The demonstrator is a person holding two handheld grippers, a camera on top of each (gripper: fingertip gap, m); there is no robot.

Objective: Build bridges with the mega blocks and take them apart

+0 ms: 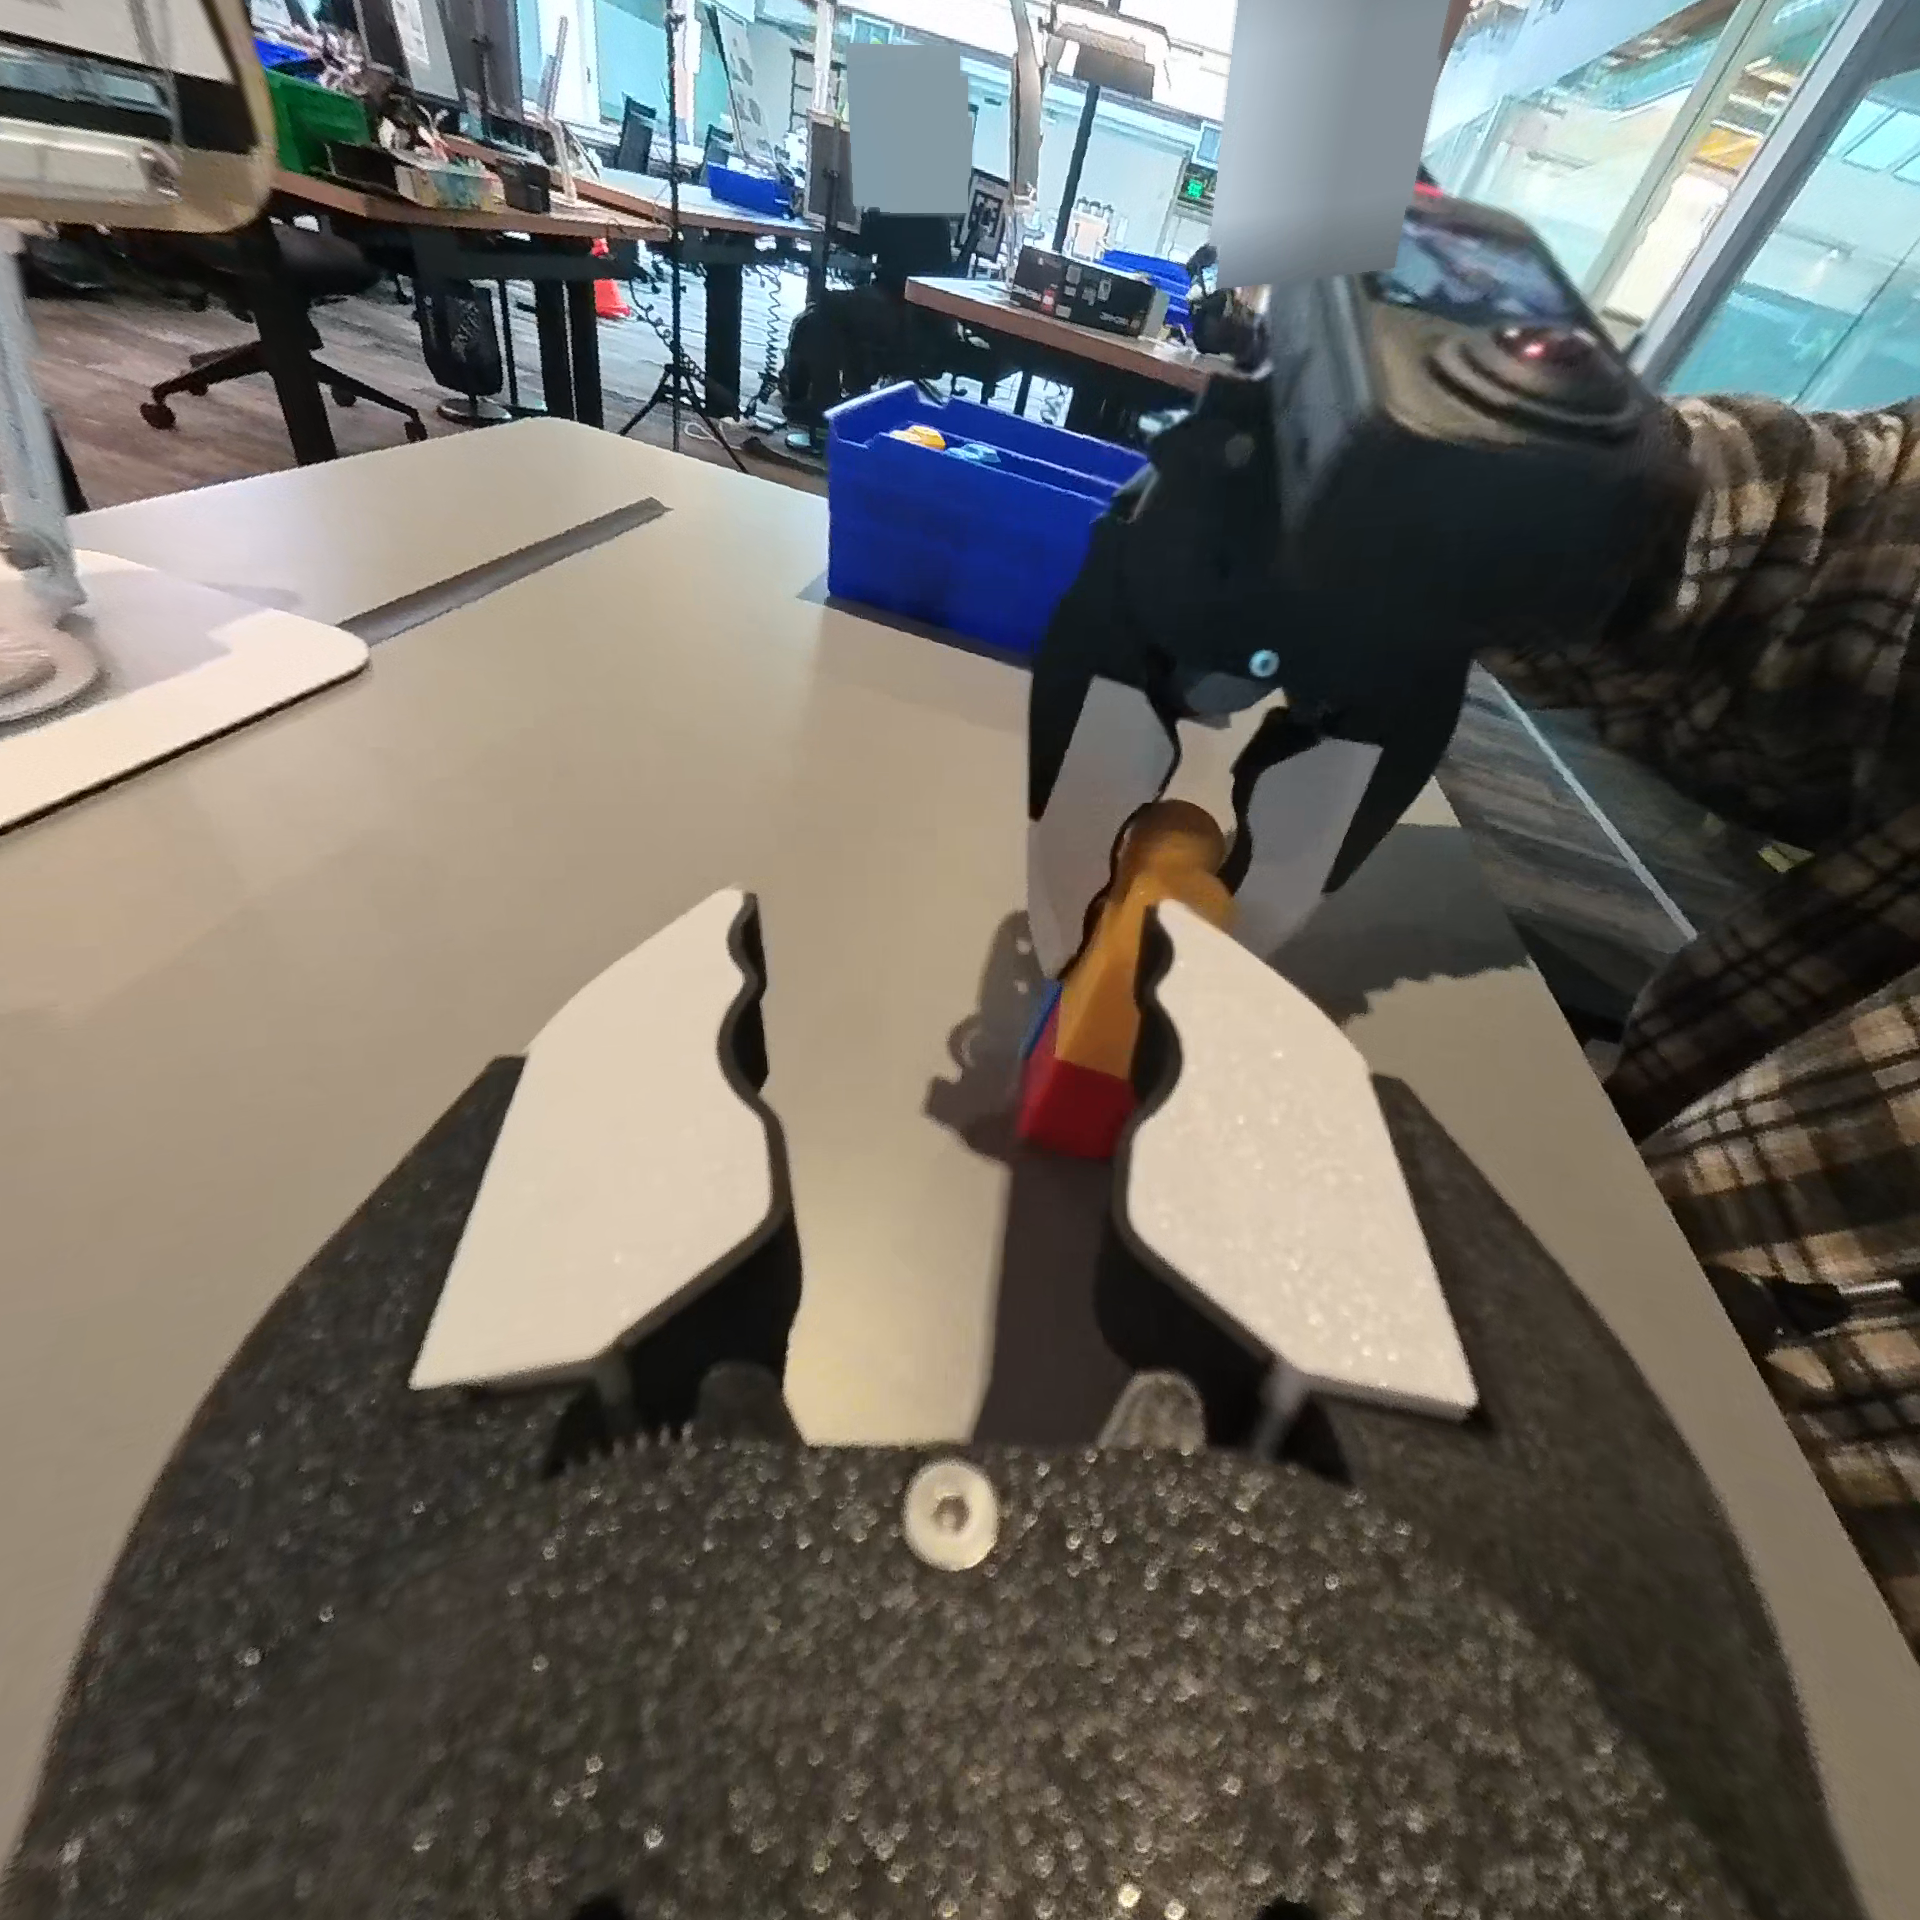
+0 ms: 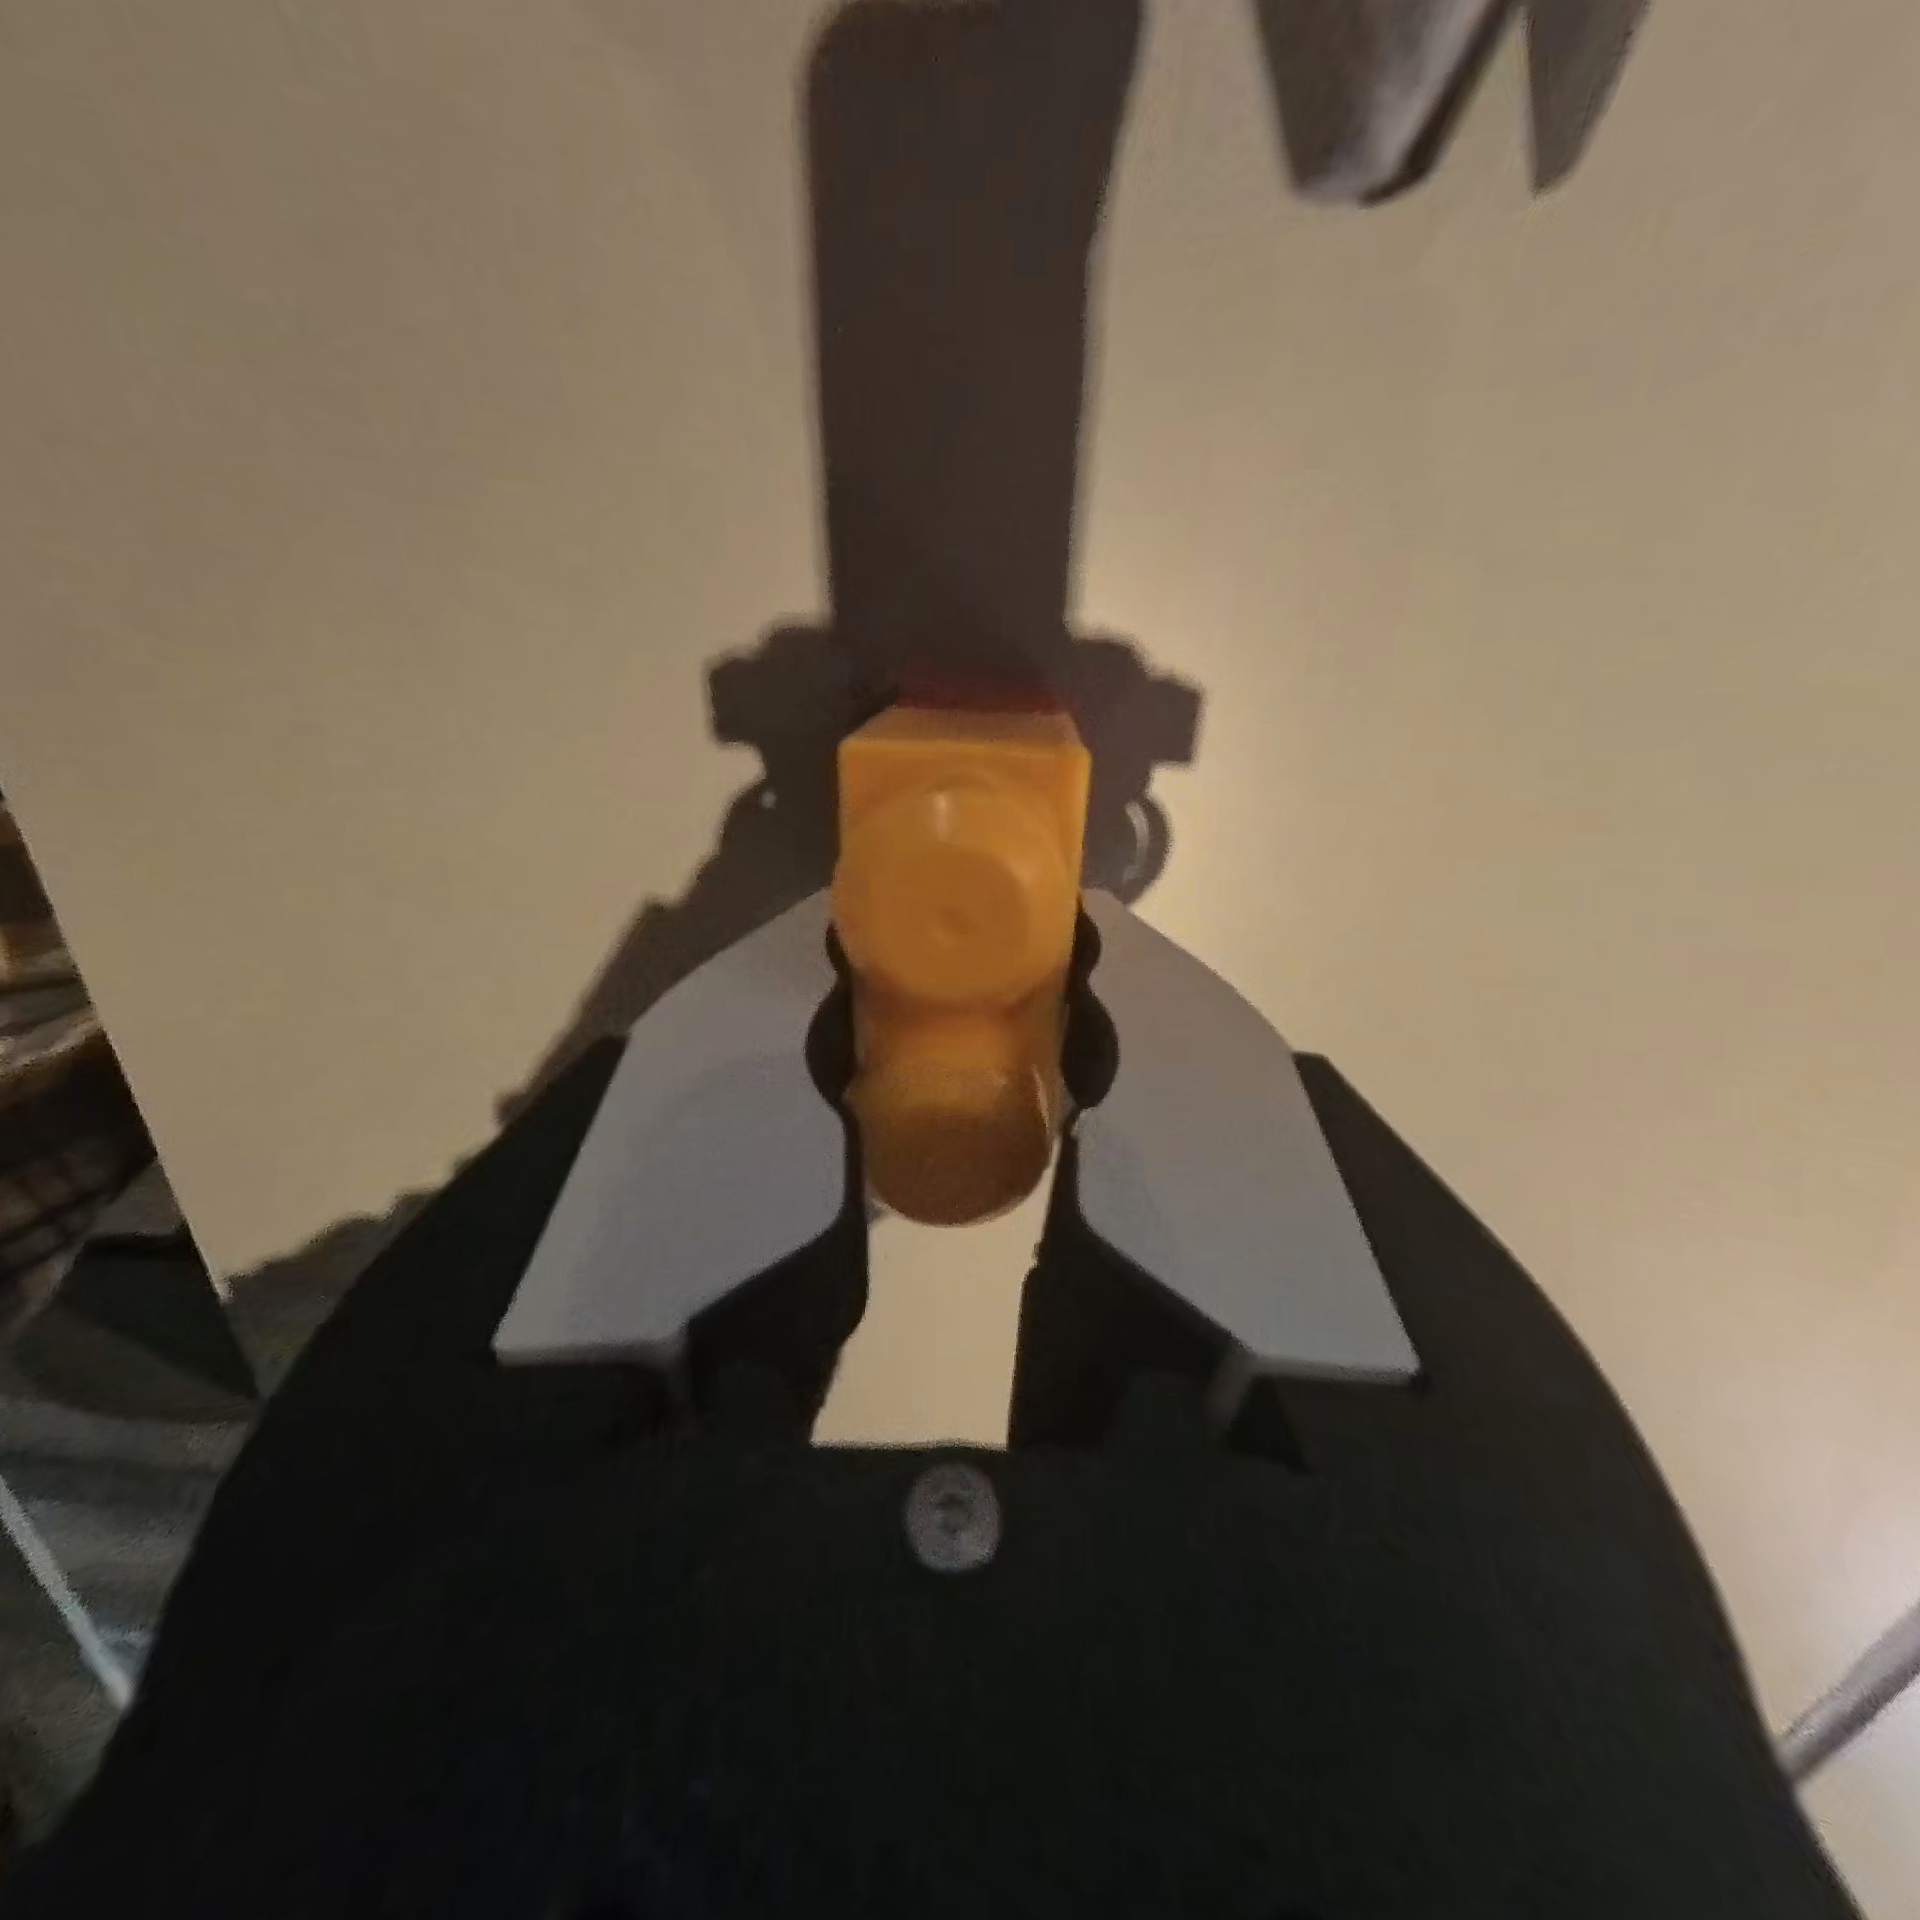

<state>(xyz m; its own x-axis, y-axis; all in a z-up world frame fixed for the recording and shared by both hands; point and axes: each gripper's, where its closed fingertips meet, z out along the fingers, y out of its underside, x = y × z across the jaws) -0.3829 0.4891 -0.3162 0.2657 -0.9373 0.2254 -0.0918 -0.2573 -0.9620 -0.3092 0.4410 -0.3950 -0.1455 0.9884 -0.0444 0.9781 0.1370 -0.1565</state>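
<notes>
- On the pale worktop [image 1: 468, 790], near its right edge, stands a small stack of mega blocks, and everything else is placed from that stack.
- At the base of the stack is a red block [image 1: 1070, 1103], with a sliver of a blue block [image 1: 1042, 1023] showing just behind it on the left.
- Above the red block sits an orange block [image 1: 1117, 982] [image 2: 961, 935], long, with two round studs on top.
- From above and beyond the stack, the right tool [image 1: 1158, 914] [image 2: 961, 1023] comes down with its grey fingers [image 1: 1075, 821] pinching the orange block at the sides, around its far stud.
- In the right wrist view the red block is only a thin strip beyond the orange block's far end.
- On the near side of the stack, the left tool [image 1: 951, 945] is spread wide with nothing between its fingers; its right finger [image 1: 1262, 1132] lies just beside the stack and hides part of it.
- Behind the stack, at the far edge of the worktop, stands a blue bin [image 1: 956, 530] with small coloured pieces inside.
- To the right of the stack, a plaid sleeve [image 1: 1787, 582] reaches to the right tool's black body.
</notes>
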